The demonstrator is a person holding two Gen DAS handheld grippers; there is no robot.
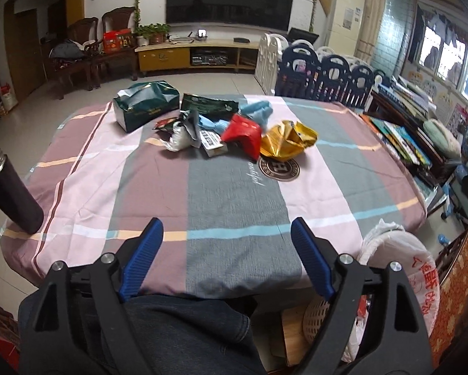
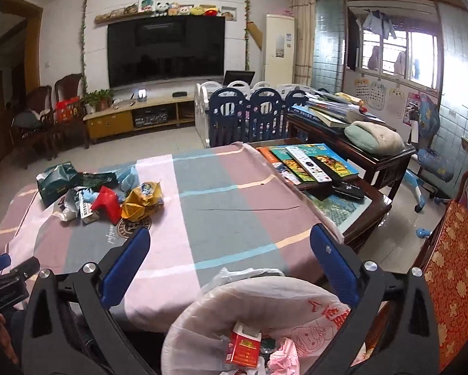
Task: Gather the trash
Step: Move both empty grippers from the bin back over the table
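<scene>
A heap of trash lies at the far side of the cloth-covered table (image 1: 234,200): a red wrapper (image 1: 242,134), a crumpled gold bag (image 1: 288,140), a green tissue pack (image 1: 144,104), blue scraps and white plastic. My left gripper (image 1: 227,234) hangs open over the table's near edge, nothing between its blue pads. My right gripper (image 2: 229,245) is open above a basket lined with a white plastic bag (image 2: 265,300), which holds a red carton (image 2: 245,347) and pink wrappers. The same trash heap (image 2: 109,200) sits far left in the right wrist view.
A dark flask (image 1: 12,197) stands at the table's left edge. Books and remote controls (image 2: 309,165) lie on a side table at the right. A red patterned chair (image 2: 453,268) stands beside the basket. A person's dark trousers (image 1: 184,337) show below the left gripper.
</scene>
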